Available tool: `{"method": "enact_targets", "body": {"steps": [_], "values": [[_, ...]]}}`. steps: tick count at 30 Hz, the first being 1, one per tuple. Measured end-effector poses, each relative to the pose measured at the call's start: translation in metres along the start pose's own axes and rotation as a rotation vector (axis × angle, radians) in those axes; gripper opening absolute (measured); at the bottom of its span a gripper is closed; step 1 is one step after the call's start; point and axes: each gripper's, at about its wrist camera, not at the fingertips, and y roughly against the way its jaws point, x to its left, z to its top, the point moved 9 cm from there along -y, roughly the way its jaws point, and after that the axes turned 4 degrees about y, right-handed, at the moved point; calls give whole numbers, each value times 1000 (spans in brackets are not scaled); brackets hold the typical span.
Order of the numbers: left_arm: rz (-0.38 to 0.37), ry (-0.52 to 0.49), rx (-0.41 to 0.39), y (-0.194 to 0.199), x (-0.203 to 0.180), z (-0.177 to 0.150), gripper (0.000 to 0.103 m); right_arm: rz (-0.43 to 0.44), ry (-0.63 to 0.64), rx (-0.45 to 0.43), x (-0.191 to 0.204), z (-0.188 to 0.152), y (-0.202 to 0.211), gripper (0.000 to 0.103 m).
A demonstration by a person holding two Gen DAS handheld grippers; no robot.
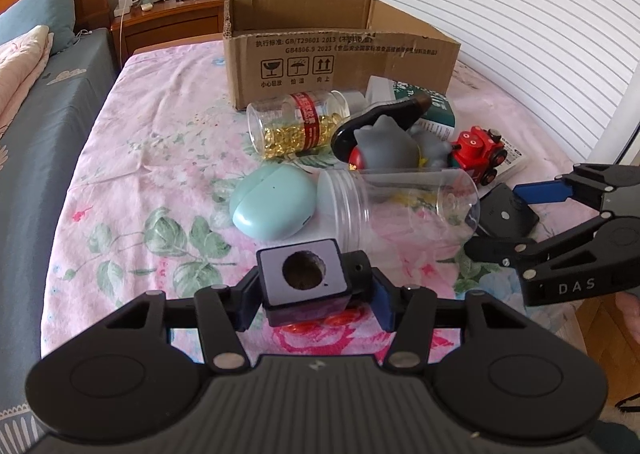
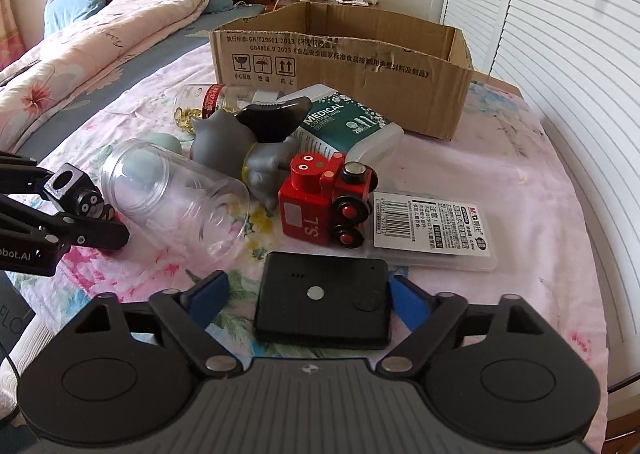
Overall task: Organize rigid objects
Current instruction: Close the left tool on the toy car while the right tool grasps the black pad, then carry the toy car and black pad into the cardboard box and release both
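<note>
My left gripper (image 1: 310, 300) is shut on a small black cube with a grey top and a round hole (image 1: 303, 281), held low over the pink floral sheet; it also shows in the right wrist view (image 2: 72, 189). My right gripper (image 2: 308, 300) is open, its blue pads on either side of a flat black square device (image 2: 324, 300) lying on the sheet; whether they touch it I cannot tell. An open cardboard box (image 1: 340, 57) stands at the back. The pile before it holds a clear empty jar (image 1: 400, 205), a jar of yellow capsules (image 1: 296, 121), a mint case (image 1: 274, 201), a grey toy (image 1: 384, 141) and a red toy train (image 2: 324, 201).
A green medical cotton box (image 2: 344, 121) and a flat barcode pack (image 2: 432, 230) lie in the pile. A black shoehorn-like piece (image 2: 276, 113) rests on the grey toy. A bedside table (image 1: 168, 13) with small items stands behind. White shutters (image 1: 500, 13) line the right side.
</note>
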Motion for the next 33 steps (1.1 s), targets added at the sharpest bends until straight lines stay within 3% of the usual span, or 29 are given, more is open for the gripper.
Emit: {"method": "enact_targets", "body": {"steps": [5, 23, 33], "values": [[3, -10, 5, 0, 0, 0, 54, -14, -10, 2, -4, -1, 5, 74], [-18, -71, 49, 15, -3, 5, 54, -17, 43, 19, -9, 2, 27, 74], [-23, -99, 35, 37, -1, 54, 54, 11, 38, -31, -24, 40, 50, 74]]}}
